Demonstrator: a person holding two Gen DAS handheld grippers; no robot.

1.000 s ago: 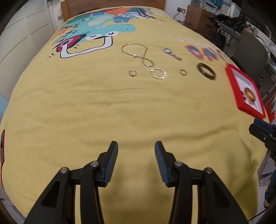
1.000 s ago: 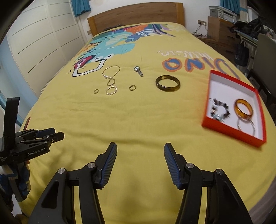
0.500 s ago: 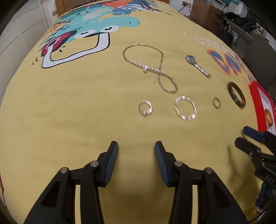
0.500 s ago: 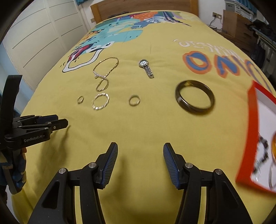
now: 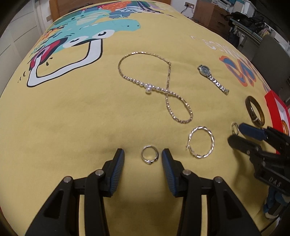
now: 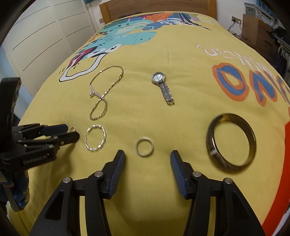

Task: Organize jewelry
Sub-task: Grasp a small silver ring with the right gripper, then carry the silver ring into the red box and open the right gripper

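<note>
Jewelry lies on a yellow bedspread. My left gripper (image 5: 143, 157) is open, its fingers on either side of a small silver ring (image 5: 149, 157). My right gripper (image 6: 148, 158) is open just short of a second small ring (image 6: 144, 146); that ring also shows in the left wrist view (image 5: 234, 128). Between the rings lies a twisted silver hoop (image 5: 201, 144), also in the right wrist view (image 6: 95, 140). A chain necklace (image 5: 168, 90), a wristwatch (image 6: 162, 87) and a dark bangle (image 6: 231, 141) lie farther out. The red box (image 5: 275, 107) stands at the right.
The bed's wooden headboard (image 6: 155, 8) is at the far end. White wardrobe doors (image 6: 41, 34) run along the left side. A wooden cabinet (image 6: 257, 30) and a chair (image 5: 268, 52) stand to the right of the bed.
Both grippers have moved forward and down over the bedspread. The left one now brackets the small silver ring; the right one has closed in on the other ring.
</note>
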